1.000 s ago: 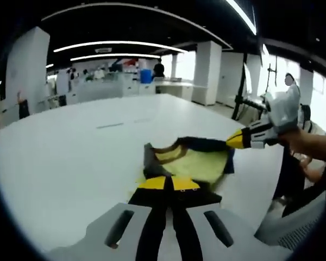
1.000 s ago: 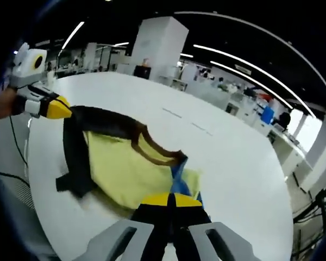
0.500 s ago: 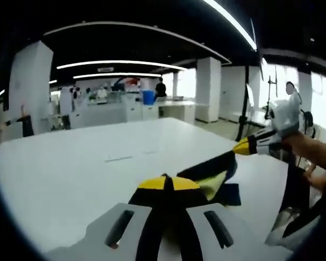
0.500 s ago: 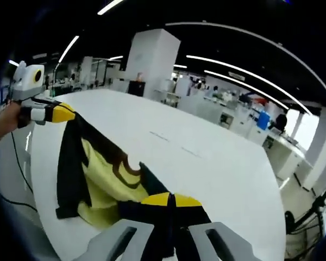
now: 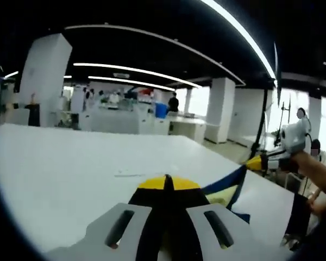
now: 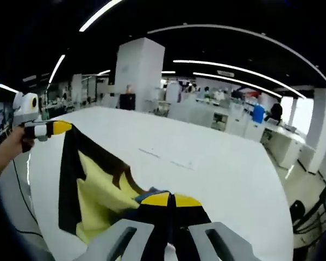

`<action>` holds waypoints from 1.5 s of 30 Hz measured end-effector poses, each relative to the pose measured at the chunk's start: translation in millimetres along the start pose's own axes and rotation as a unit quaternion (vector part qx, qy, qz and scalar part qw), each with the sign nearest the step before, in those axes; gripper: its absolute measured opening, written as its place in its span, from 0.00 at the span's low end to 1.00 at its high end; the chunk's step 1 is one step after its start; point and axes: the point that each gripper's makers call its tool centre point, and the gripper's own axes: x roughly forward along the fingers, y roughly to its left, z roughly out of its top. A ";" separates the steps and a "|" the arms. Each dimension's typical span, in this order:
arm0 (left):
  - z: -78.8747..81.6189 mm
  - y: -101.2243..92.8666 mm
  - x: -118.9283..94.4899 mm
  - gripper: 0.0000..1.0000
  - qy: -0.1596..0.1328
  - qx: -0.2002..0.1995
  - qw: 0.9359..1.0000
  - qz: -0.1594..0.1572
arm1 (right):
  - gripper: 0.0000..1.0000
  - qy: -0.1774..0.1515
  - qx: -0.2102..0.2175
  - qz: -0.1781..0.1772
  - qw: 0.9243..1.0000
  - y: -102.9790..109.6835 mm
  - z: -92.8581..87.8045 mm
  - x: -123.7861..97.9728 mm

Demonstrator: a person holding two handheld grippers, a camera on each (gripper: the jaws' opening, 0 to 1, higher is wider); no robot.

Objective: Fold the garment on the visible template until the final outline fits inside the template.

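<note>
The garment, a yellow top with dark sleeves and a brown neckline, is up off the white table and stretched between the two grippers. In the right gripper view the right gripper has its yellow-tipped jaws pressed together on one edge of the fabric, with a bit of blue cloth bunched right at the tips. Across the view on the left, the left gripper pinches the other end, and a dark sleeve hangs straight down from it, with the yellow panel sagging between the two holds. A hand grips that tool's handle.

Switch to the left gripper view: the left gripper sits closed at the bottom centre, dark cloth caught between its tips. The garment runs off to the right as a taut dark-blue edge with yellow beneath it, up to the right gripper, which is clamped on the far corner. A forearm comes in from the right behind it.

On the tabletop a faint grey line shows ahead of the jaws; possibly a template mark, but it's too thin to be sure. Behind the table stand white pillars and long ceiling light strips. No writing or labels are legible anywhere.
</note>
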 end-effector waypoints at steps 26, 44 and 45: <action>-70.9 129.9 106.8 0.00 0.034 -0.050 0.993 0.100 | 0.00 0.049 0.046 -0.093 0.993 -95.8 -33.9 118.5; -114.0 169.3 113.1 0.10 0.108 0.031 0.981 0.160 | 0.01 0.058 0.128 -0.091 0.986 -105.9 -64.1 158.9; -111.6 170.1 110.4 0.19 0.103 0.027 0.981 0.162 | 0.07 0.062 0.125 -0.091 0.986 -106.3 -64.0 157.2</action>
